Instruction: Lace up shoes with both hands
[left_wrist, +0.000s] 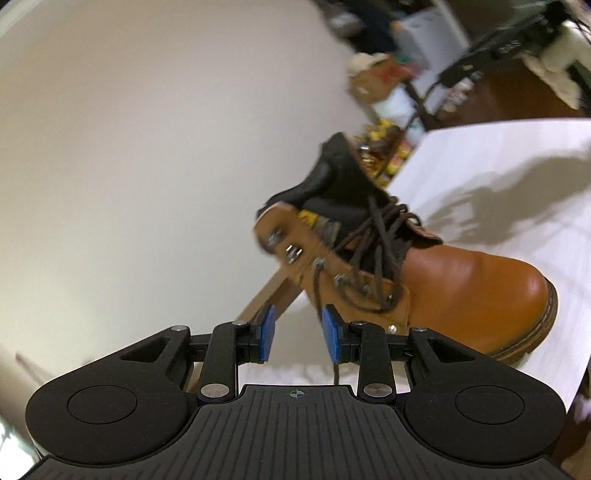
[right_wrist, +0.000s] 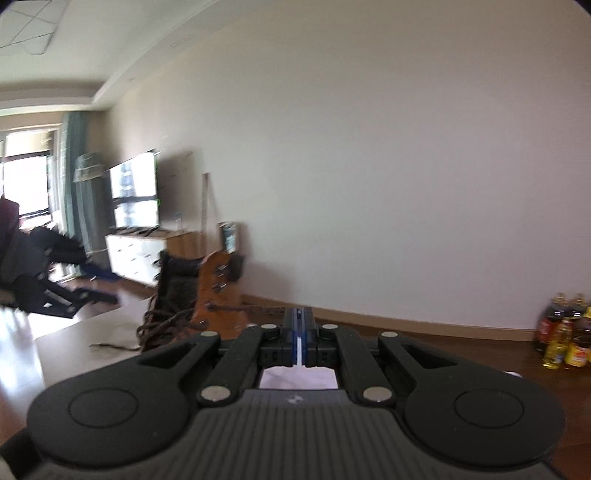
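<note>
At frame centre, my right gripper (right_wrist: 299, 334) clamps the tan leather boot's (left_wrist: 461, 288) dark brown lace (right_wrist: 258, 309); my left gripper (left_wrist: 299, 334), fingers apart, must regrip next.

Open air lies left of the boot (left_wrist: 424, 266); its loose laces (left_wrist: 373, 236) and hooked flap (left_wrist: 295, 254) crowd the left gripper (left_wrist: 299, 334)

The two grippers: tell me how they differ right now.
The left gripper has its blue pads apart; the right gripper is shut. The lace hangs loose by the left gripper's pad; a lace strand runs taut from the boot into the right gripper. Both share black bodies.
</note>
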